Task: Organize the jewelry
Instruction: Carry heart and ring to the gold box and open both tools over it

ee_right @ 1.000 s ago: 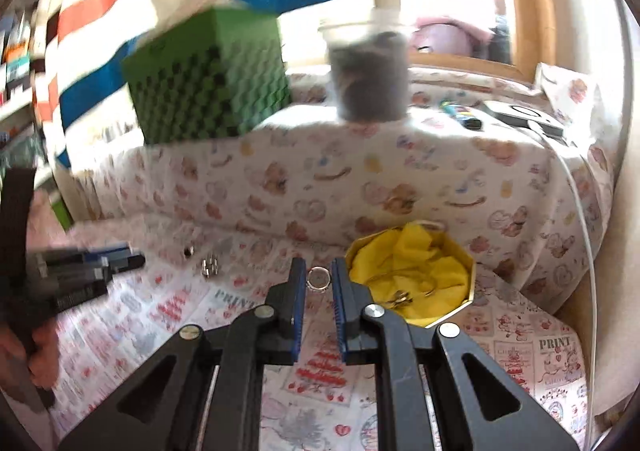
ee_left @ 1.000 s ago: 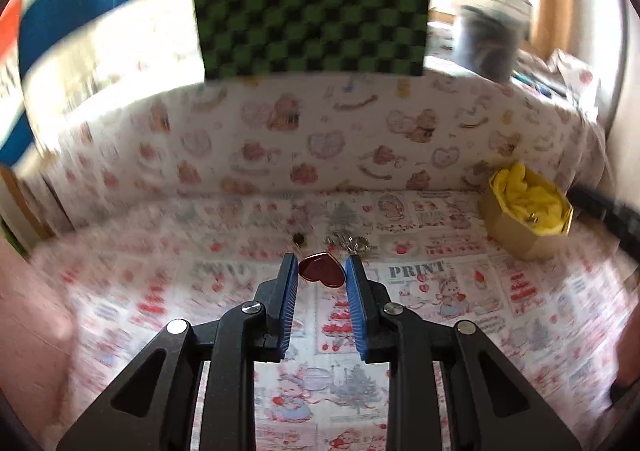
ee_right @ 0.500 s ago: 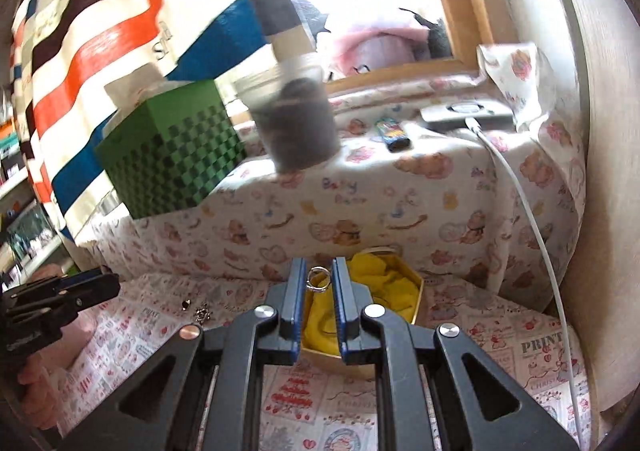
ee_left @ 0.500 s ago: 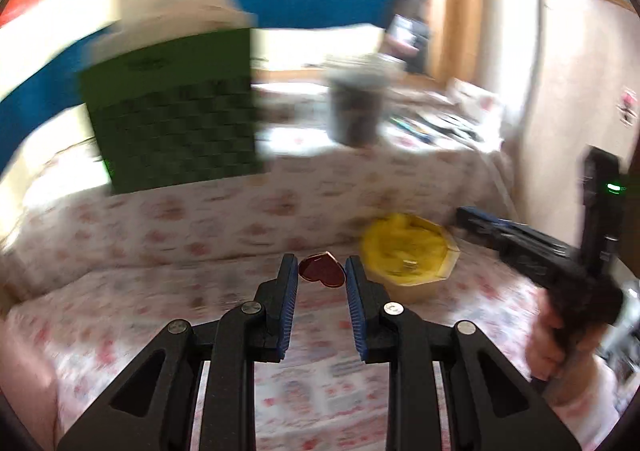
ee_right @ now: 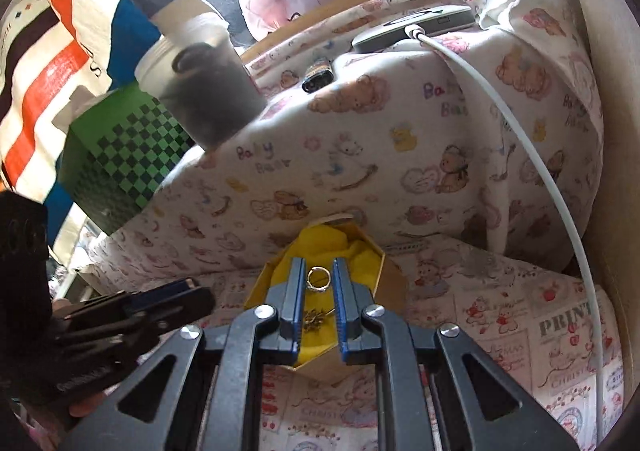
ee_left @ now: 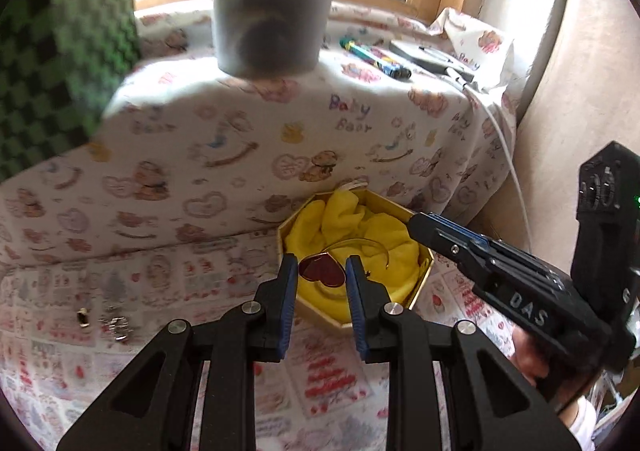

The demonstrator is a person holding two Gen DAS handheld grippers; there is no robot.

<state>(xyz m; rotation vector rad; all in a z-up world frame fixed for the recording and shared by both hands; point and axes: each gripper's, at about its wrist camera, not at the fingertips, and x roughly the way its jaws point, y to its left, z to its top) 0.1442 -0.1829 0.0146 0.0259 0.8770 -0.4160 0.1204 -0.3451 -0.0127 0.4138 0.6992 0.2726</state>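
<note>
The printed cloth [ee_left: 224, 155] covered both the raised ledge and the lower surface, and against the foot of the ledge stood the gold octagonal box [ee_left: 420, 283] lined with yellow fabric [ee_left: 384, 239]. On the ledge stood a dark lidded tub [ee_left: 268, 7] and a green chequered box [ee_right: 120, 171], with a white cable [ee_right: 532, 155] trailing down the right side. The left gripper [ee_left: 322, 273] was held over the near rim of the gold box, its jaws clamped on a red heart pendant [ee_left: 323, 272]. The right gripper [ee_right: 319, 280] was poised above the same lining, its jaws closed on a small gold ring [ee_right: 319, 278]; a gold trinket [ee_right: 314, 321] already lay on the fabric below it, and a thin gold hoop [ee_left: 370, 247] lay further in. Two small pieces [ee_left: 104, 321] remained out on the cloth, well apart from the box. Risk assessed: both tools were converging on one small opening, so the fingers could collide and jolt a piece loose. The pendant hung near the rim, and a release there could drop it outside. The ring, being light, could bounce or vanish into the fabric folds.
</note>
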